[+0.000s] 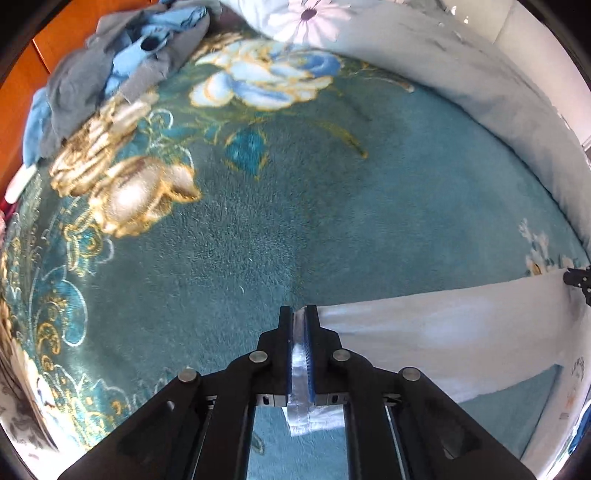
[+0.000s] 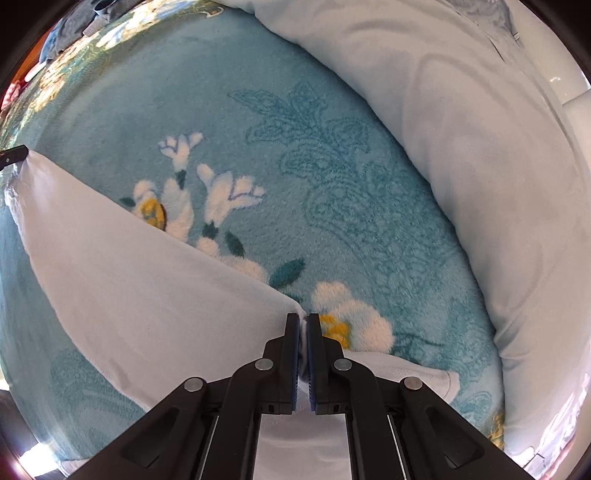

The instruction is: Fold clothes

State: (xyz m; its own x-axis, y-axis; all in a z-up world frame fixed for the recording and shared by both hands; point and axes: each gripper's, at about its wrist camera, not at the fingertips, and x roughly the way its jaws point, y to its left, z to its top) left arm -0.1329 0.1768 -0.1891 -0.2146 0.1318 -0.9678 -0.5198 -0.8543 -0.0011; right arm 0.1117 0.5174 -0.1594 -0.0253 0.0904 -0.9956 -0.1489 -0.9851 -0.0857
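A pale white garment [image 1: 443, 339] hangs stretched between my two grippers above a teal floral blanket [image 1: 258, 229]. My left gripper [image 1: 299, 314] is shut on one corner of it, the cloth pinched between the blue pads. My right gripper [image 2: 303, 321] is shut on the other corner of the same garment [image 2: 140, 295], which spreads away to the left. The right gripper's tip [image 1: 578, 278] shows at the right edge of the left wrist view. At the left edge of the right wrist view sits the left gripper's tip [image 2: 13, 155].
A heap of grey and blue clothes [image 1: 122, 66] lies at the far left of the blanket beside an orange wooden surface [image 1: 33, 85]. A pale quilt [image 2: 480, 147] is bunched along the right side of the blanket [image 2: 332, 184]. A flowered pillow [image 1: 310, 18] lies at the top.
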